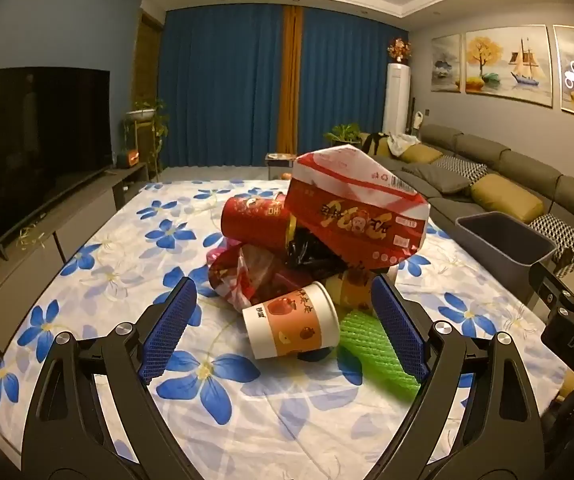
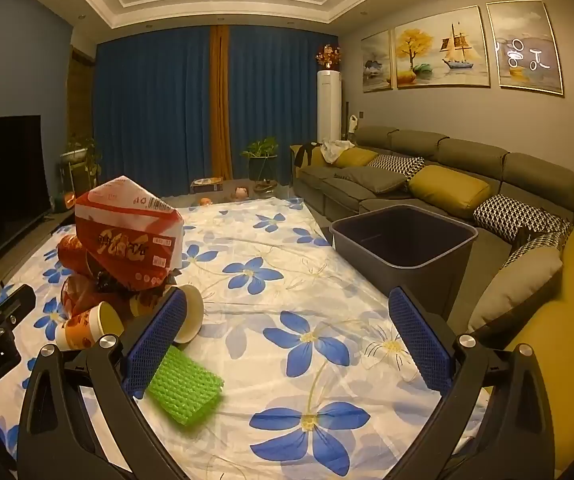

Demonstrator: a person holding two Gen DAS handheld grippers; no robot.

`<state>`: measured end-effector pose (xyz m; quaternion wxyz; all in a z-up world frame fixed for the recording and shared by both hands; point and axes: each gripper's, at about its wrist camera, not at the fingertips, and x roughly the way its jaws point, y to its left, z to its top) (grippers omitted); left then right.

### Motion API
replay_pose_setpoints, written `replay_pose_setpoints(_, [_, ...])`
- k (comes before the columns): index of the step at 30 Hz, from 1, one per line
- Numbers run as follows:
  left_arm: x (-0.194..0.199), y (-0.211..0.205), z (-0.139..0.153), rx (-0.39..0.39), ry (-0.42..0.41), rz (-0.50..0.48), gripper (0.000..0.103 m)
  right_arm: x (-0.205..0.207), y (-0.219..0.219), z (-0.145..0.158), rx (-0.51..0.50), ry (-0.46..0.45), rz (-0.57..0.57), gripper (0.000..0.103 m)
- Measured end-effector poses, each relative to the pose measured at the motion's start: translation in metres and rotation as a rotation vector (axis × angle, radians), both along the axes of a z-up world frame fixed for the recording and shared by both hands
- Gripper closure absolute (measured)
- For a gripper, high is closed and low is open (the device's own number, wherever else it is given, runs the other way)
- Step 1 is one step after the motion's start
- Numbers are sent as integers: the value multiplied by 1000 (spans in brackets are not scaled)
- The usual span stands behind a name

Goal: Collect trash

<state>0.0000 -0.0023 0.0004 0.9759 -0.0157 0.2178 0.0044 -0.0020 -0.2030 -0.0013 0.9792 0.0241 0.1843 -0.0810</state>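
Observation:
A trash pile lies on the flowered cloth (image 1: 135,240). A red-and-white carton (image 1: 359,208) (image 2: 127,236) tops it, over a red can (image 1: 255,220), a black bag (image 1: 311,254) and red wrappers (image 1: 247,276). A paper cup (image 1: 291,324) (image 2: 87,326) lies on its side in front, beside a green foam net (image 1: 371,344) (image 2: 185,388). My left gripper (image 1: 285,328) is open, its jaws on either side of the cup, apart from it. My right gripper (image 2: 293,346) is open and empty over the cloth, the net by its left finger. A grey bin (image 2: 403,240) (image 1: 503,236) stands at the right.
A grey sofa with yellow and patterned cushions (image 2: 447,188) runs along the right. A TV on a low cabinet (image 1: 35,152) stands at the left. Blue curtains (image 1: 227,88) hang at the back. A second paper cup (image 2: 189,312) lies behind my right gripper's left finger.

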Motion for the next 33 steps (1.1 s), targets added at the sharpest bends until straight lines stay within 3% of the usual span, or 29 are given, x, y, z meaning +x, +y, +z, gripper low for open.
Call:
replay_pose_setpoints(2, [4, -2, -5, 6, 16, 11, 16, 0, 0, 0, 0, 3, 3, 5])
replay_pose_setpoints(5, [-7, -4, 0, 1, -43, 15, 16, 0, -1, 1, 1, 0, 1, 5])
replay_pose_setpoints(33, [-10, 4, 8, -17, -42, 11, 15, -2, -3, 3, 10, -18, -7, 5])
